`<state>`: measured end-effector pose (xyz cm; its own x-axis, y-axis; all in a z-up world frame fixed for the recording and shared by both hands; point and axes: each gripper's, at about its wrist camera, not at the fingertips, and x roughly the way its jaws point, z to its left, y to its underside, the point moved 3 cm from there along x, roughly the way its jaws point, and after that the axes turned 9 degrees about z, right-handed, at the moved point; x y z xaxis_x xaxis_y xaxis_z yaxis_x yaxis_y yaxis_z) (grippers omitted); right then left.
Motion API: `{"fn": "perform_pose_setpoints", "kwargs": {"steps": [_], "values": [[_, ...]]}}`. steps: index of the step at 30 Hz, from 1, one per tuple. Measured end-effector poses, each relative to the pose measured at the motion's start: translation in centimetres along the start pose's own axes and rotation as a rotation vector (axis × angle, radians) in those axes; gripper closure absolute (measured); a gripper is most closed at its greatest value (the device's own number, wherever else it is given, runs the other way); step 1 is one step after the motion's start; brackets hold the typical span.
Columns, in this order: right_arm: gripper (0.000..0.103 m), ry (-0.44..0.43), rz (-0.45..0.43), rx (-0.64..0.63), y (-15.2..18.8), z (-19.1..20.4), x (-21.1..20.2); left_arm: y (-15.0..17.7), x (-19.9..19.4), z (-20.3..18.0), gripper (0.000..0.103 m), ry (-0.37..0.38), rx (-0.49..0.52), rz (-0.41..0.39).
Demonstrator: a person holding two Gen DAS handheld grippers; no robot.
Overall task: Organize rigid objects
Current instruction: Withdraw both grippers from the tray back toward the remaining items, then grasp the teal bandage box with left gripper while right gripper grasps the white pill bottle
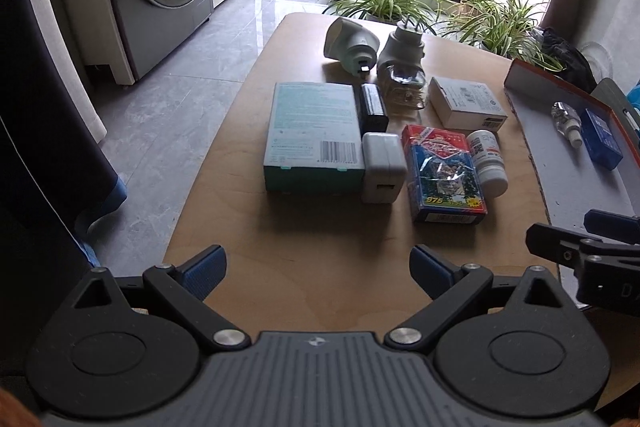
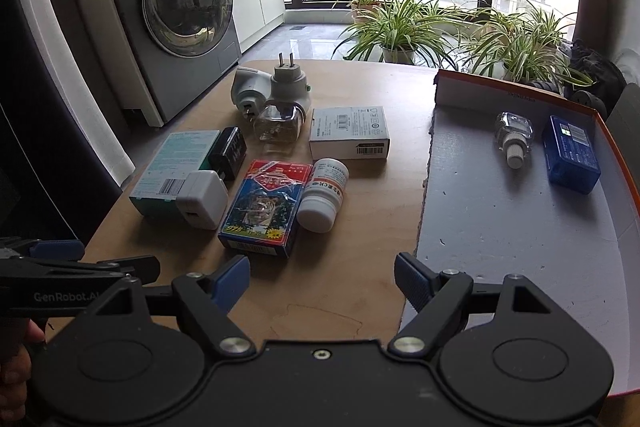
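On the wooden table lie a teal box, a white charger, a black adapter, a card pack, a white pill bottle, a white carton, a clear bottle and two plug-in devices. A shallow orange-rimmed box lid at the right holds a small clear bottle and a blue box. My left gripper hangs open and empty short of the items. My right gripper is open and empty over the near table edge beside the lid.
A washing machine stands to the left on the grey tiled floor. Potted plants line the window behind the table. A dark bag sits behind the lid. A dark curtain hangs at the far left.
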<state>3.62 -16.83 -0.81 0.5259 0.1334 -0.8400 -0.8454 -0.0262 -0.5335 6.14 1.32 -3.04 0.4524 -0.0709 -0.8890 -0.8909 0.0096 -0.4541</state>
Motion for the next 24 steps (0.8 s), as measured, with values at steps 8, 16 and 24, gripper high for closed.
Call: {"fn": "perform_pose_setpoints", "kwargs": {"steps": [8, 16, 24], "values": [[0.009, -0.006, -0.005, 0.028, 0.0, -0.7, 0.2, -2.5, 1.2, 2.9, 0.002, -0.059, -0.064, -0.032], [0.009, -0.002, -0.007, 0.037, -0.2, -1.3, 0.5, -6.6, 3.6, 2.9, 0.001, -0.057, -0.018, -0.055], [0.009, 0.005, 0.0, 0.052, -0.3, -2.2, 1.3, -8.2, 5.2, 1.7, 0.0, 0.013, 0.015, -0.073]]}}
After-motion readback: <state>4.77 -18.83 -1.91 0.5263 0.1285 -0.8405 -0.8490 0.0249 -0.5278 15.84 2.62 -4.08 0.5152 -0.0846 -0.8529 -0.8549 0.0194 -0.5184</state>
